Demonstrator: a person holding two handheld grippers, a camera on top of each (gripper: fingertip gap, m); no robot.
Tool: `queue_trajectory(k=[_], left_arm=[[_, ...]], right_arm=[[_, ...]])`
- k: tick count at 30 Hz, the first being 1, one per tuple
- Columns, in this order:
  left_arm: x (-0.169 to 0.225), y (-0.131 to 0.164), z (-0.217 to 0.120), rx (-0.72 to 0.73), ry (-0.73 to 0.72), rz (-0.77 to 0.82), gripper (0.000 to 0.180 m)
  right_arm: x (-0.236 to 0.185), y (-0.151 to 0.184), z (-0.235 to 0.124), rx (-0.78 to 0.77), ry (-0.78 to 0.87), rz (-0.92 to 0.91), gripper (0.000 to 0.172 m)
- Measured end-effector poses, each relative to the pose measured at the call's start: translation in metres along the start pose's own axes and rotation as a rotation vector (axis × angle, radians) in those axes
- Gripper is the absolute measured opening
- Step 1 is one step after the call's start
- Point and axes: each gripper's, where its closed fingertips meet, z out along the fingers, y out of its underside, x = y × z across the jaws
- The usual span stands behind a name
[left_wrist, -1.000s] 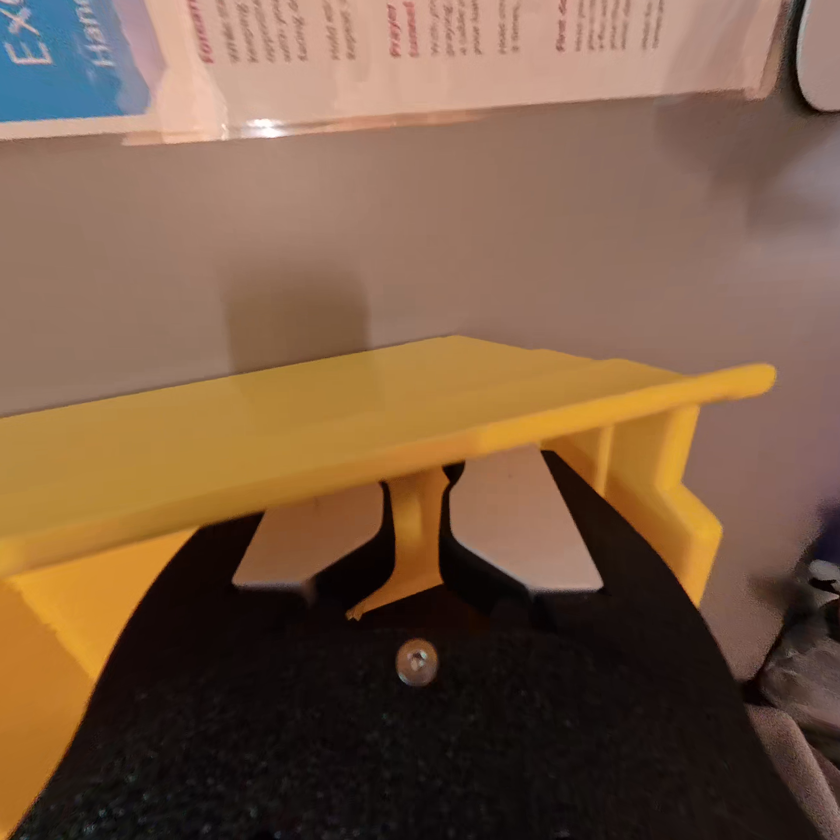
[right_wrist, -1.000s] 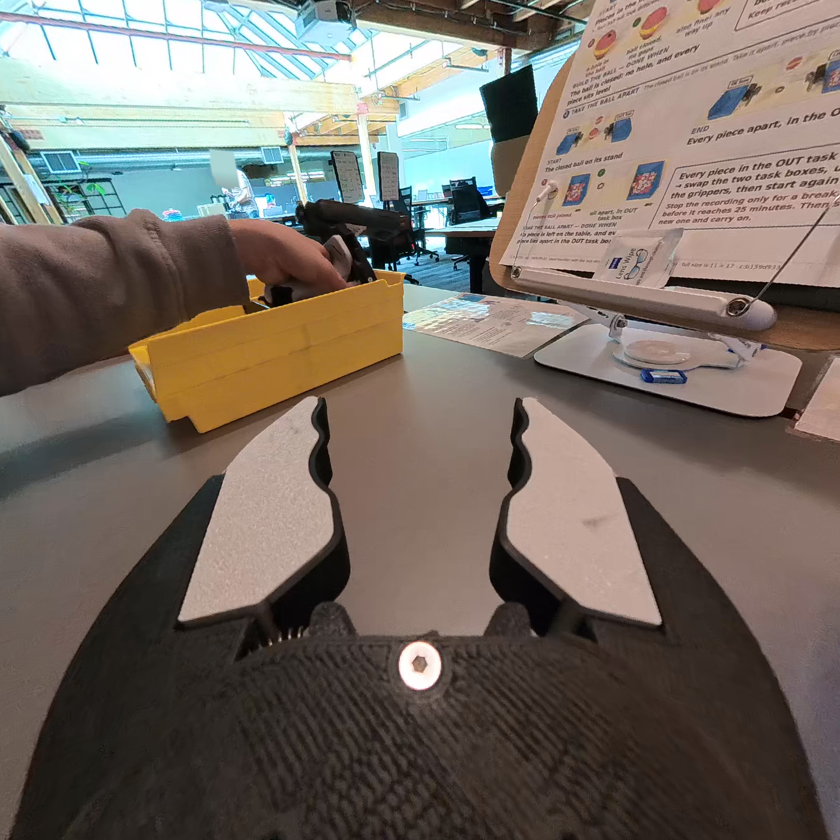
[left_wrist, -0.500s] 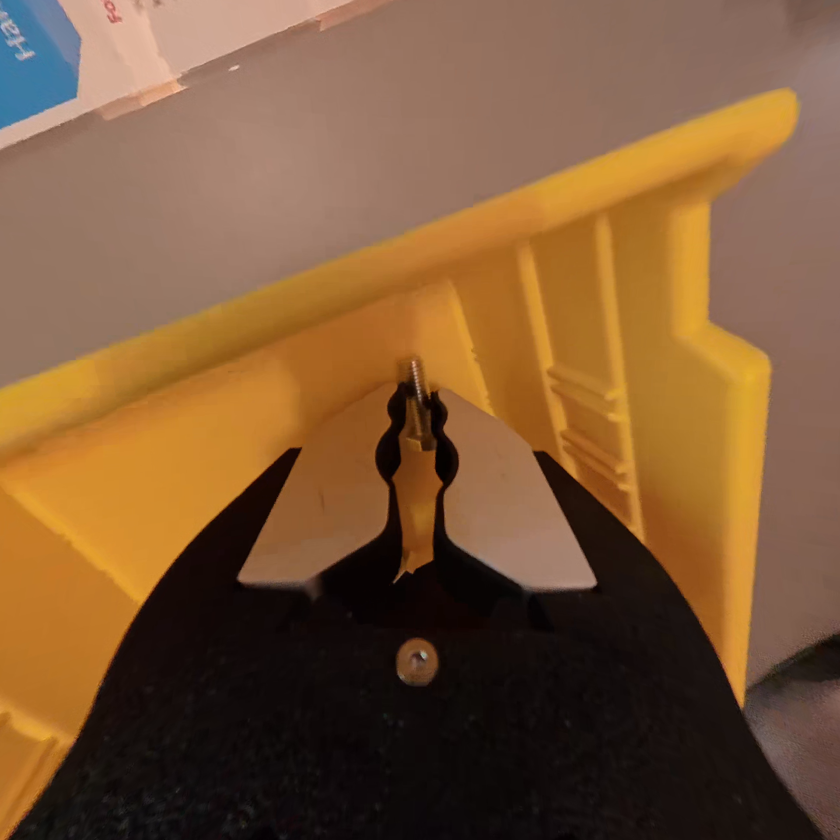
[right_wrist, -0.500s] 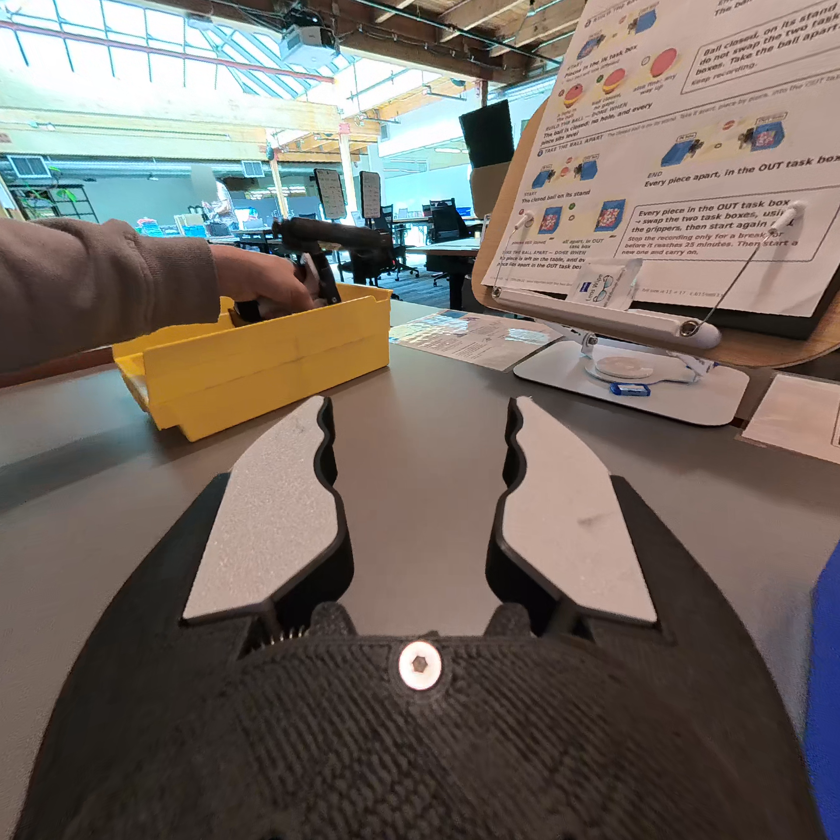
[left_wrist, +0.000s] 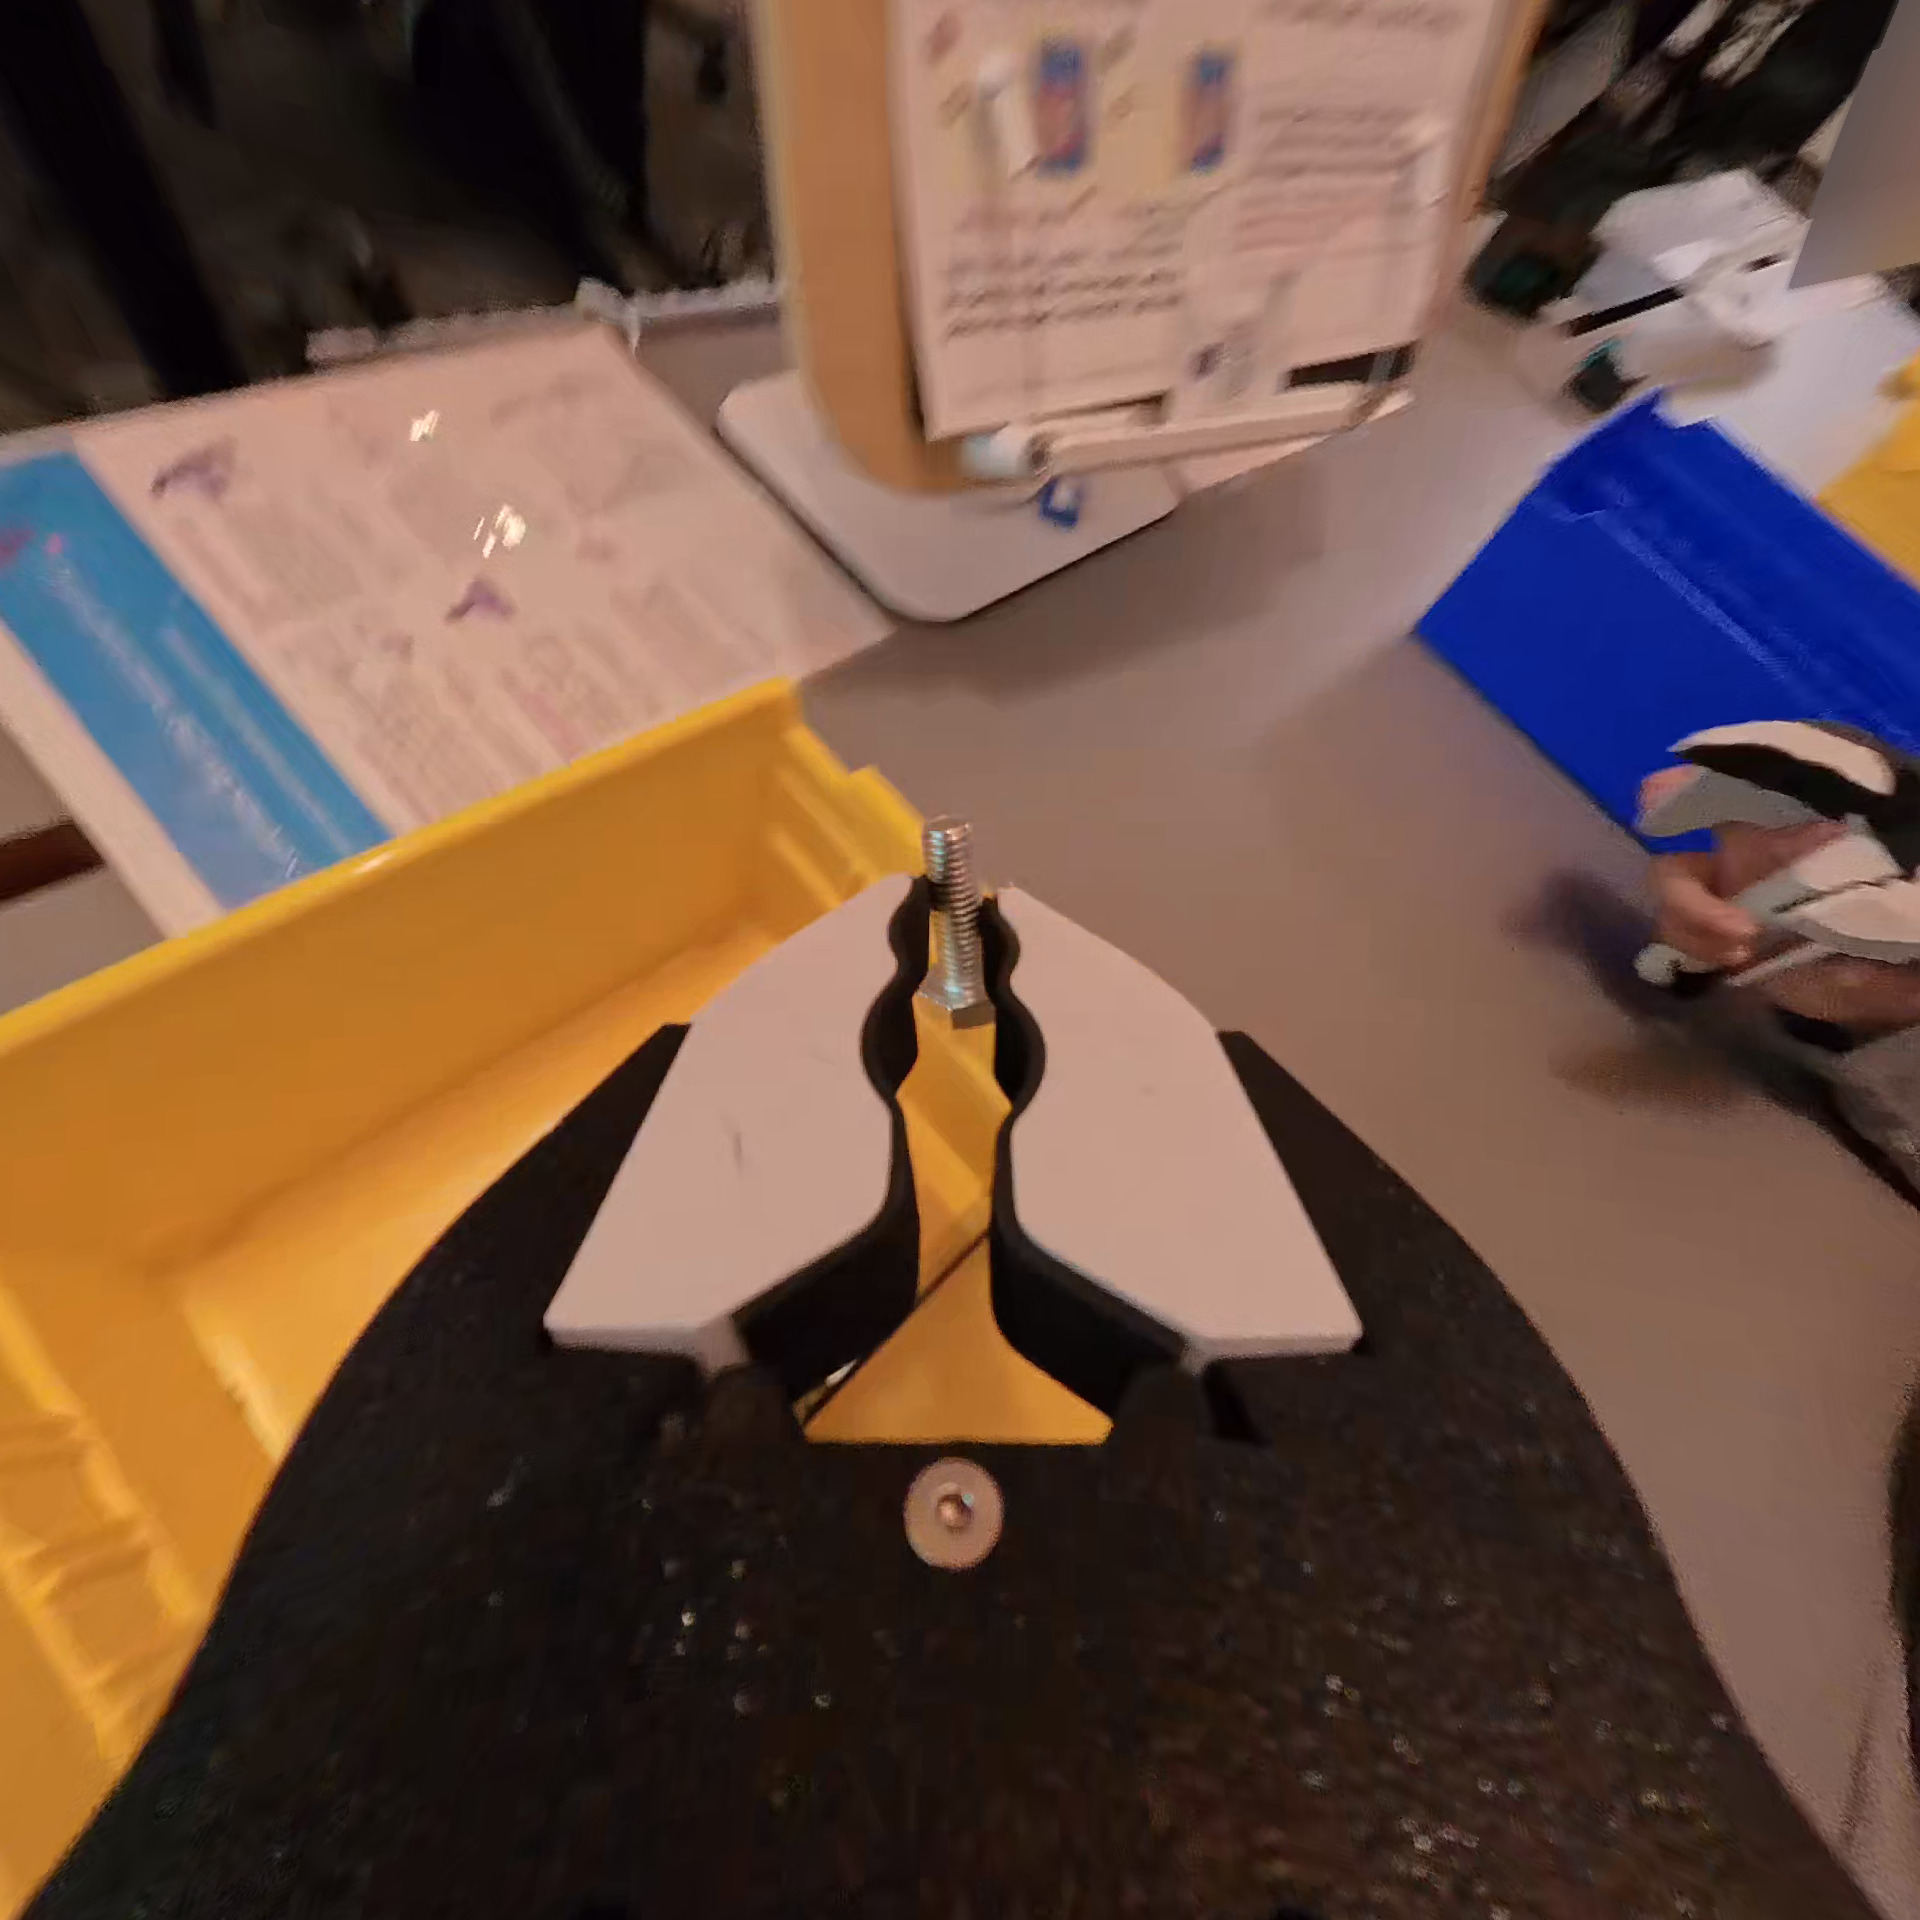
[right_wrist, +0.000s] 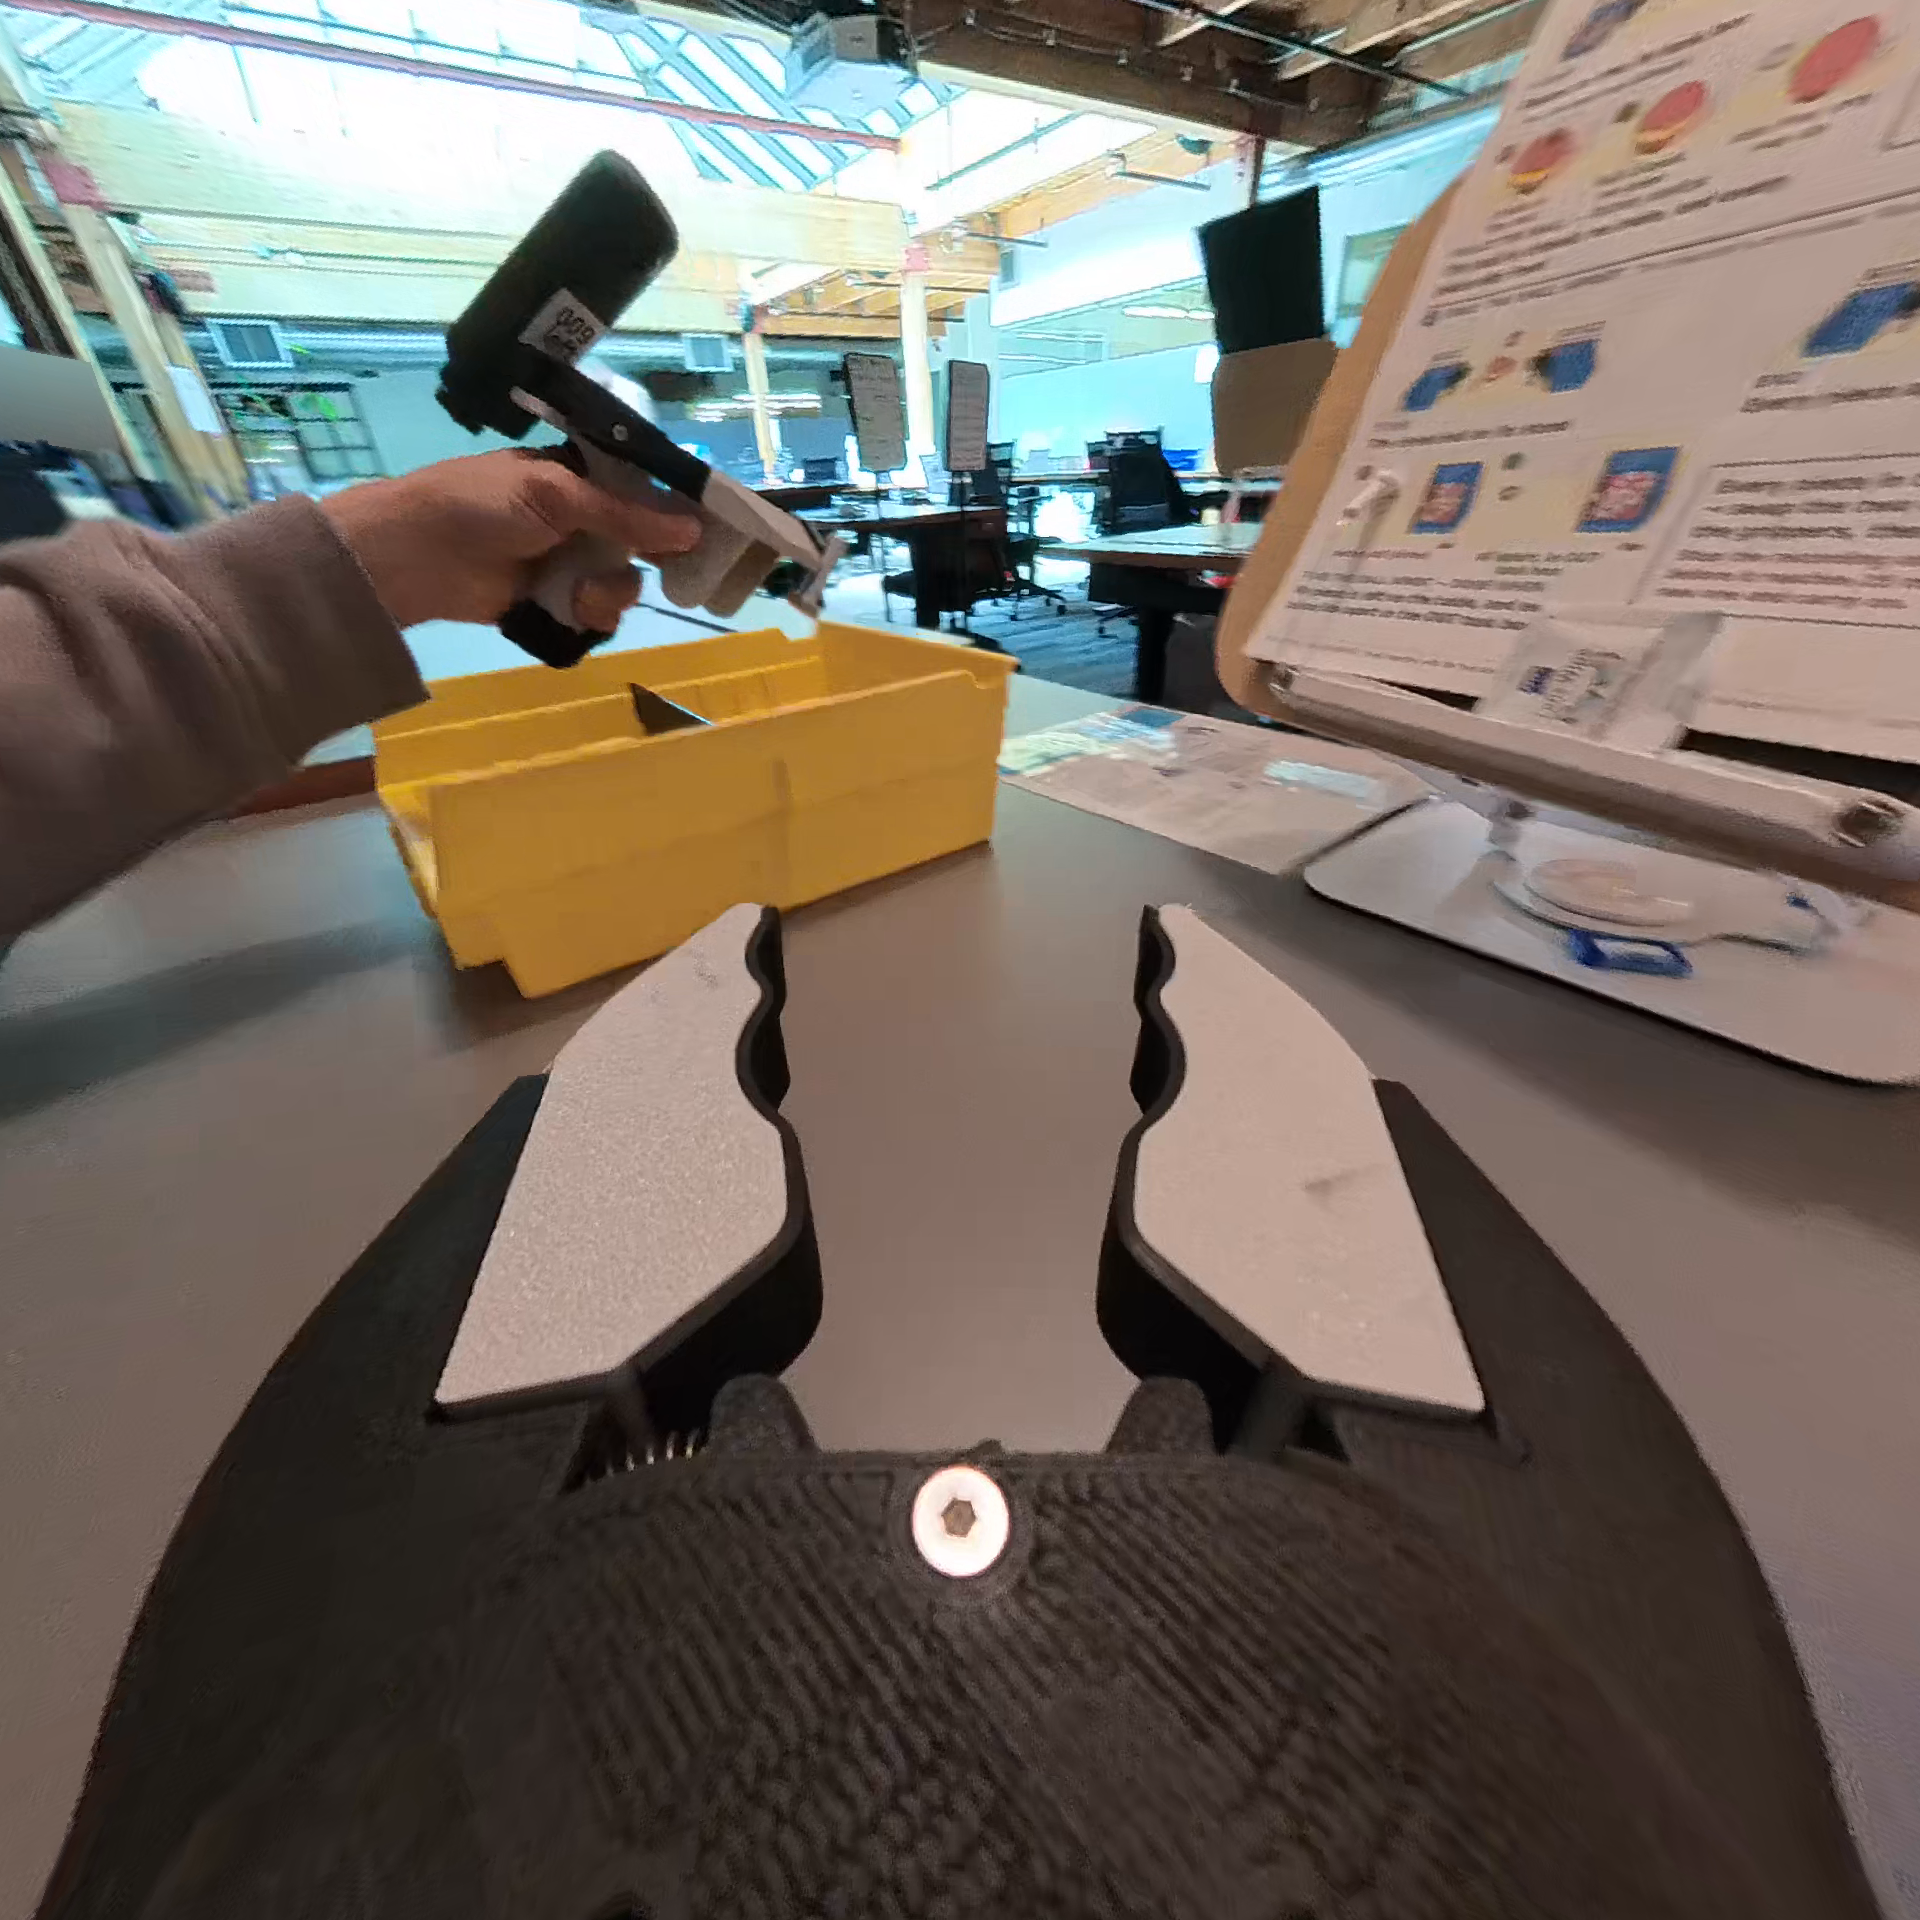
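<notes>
Left gripper (left_wrist: 954, 902): fingers clamp a silver hex-head steel bolt (left_wrist: 950, 914) above the yellow plastic bin (left_wrist: 416, 997).
Right gripper (right_wrist: 956, 925): fingers spread, bare, over the grey bench (right_wrist: 956, 1143).

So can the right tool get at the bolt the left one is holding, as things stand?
Probably yes: the right tool is open with nothing in it, bare table lies ahead, and the bolt sticks out past the left tool, above the yellow bin.

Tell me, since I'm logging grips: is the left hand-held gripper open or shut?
Shut on a silver bolt. The left hand-held gripper pinches its threaded shank; the tip pokes out past the fingertips, above the yellow bin.
</notes>
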Motion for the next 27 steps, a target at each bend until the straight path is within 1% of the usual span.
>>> queue_trajectory(k=[1,4,7,9,10,11,13,14,16,17,19,22,23,26,27], left_arm=[[0.014,-0.004,-0.002,0.038,0.03,0.04,0.008],[0.065,-0.02,-0.003,0.179,0.16,0.127,0.008],[0.118,-0.038,0.0,0.331,0.341,0.133,0.009],[0.146,-0.045,0.003,0.392,0.44,0.173,0.009],[0.156,-0.048,0.005,0.41,0.458,0.204,0.009],[0.163,-0.049,0.008,0.418,0.47,0.243,0.008],[0.172,-0.046,0.015,0.373,0.48,0.31,0.009],[0.175,-0.044,0.017,0.348,0.474,0.349,0.009],[0.182,-0.046,0.017,0.364,0.494,0.421,0.009],[0.185,-0.047,0.018,0.368,0.511,0.434,0.009],[0.187,-0.047,0.023,0.357,0.538,0.427,0.009],[0.191,-0.048,0.024,0.382,0.572,0.413,0.009],[0.191,-0.049,0.025,0.383,0.575,0.407,0.009],[0.192,-0.046,0.027,0.376,0.582,0.409,0.009],[0.193,-0.046,0.027,0.379,0.591,0.41,0.008]], right_arm=[[-0.008,-0.006,0.009,0.005,-0.032,0.004,0.064],[-0.026,-0.028,0.045,0.007,-0.104,0.006,0.061],[-0.037,-0.051,0.084,0.023,-0.18,0.022,0.056],[-0.045,-0.068,0.102,0.039,-0.244,0.021,0.056],[-0.046,-0.077,0.107,0.058,-0.264,0.03,0.052],[-0.049,-0.086,0.109,0.076,-0.3,0.05,0.045],[-0.057,-0.099,0.109,0.123,-0.394,0.097,0.032],[-0.057,-0.101,0.111,0.125,-0.405,0.106,0.029],[-0.058,-0.09,0.114,0.058,-0.418,0.044,0.03],[-0.056,-0.089,0.114,0.056,-0.4,0.006,0.031],[-0.052,-0.092,0.112,0.085,-0.375,-0.009,0.026],[-0.045,-0.09,0.113,0.079,-0.333,-0.015,0.027],[-0.042,-0.088,0.113,0.074,-0.32,-0.022,0.025],[-0.047,-0.09,0.112,0.095,-0.344,-0.03,0.015],[-0.047,-0.09,0.112,0.098,-0.342,-0.038,0.014]])
